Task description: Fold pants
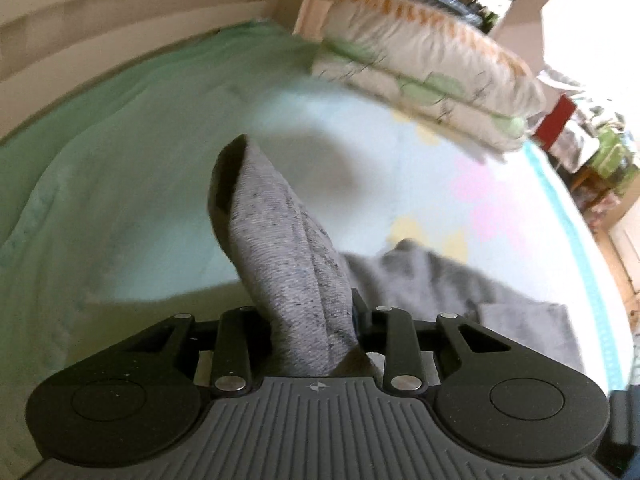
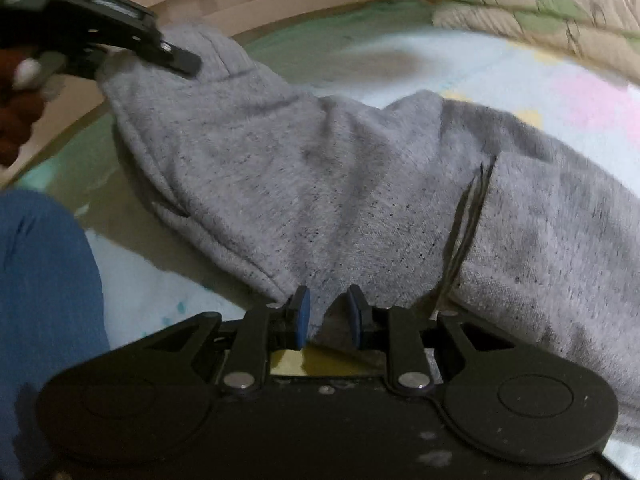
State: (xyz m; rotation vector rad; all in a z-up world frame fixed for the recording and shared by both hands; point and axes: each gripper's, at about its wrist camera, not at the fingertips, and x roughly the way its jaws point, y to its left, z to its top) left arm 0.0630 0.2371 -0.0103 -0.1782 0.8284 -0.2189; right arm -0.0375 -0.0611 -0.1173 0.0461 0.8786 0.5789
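Pale green bedding (image 1: 120, 152) spreads under us, with a pastel patterned sheet (image 1: 460, 184) beside it and stacked quilts (image 1: 420, 64) against the wooden headboard (image 1: 100, 12). We're on the bed, and the grey pants (image 2: 320, 168) lie across it, one end lifted off the sheet.

From the left wrist, we see the left claw (image 1: 312, 320) clamped on a thick fold of the grey fabric, which rises in a bunched column right in front of the lens; the rest trails off low to the right, blurred. Its pads are mostly buried in cloth.

From the right wrist, we get what that view hides: the whole spread of the pants, a dark slit of a pocket (image 2: 468, 224), and the left claw seen from outside at the top left, pinching the far end of the cloth. The right claw (image 2: 328, 316) shows its blue pads (image 2: 304, 316), narrowly apart with a pinch of the near edge clamped between them. A blue-clad leg (image 2: 44, 300) of the person fills the lower left.
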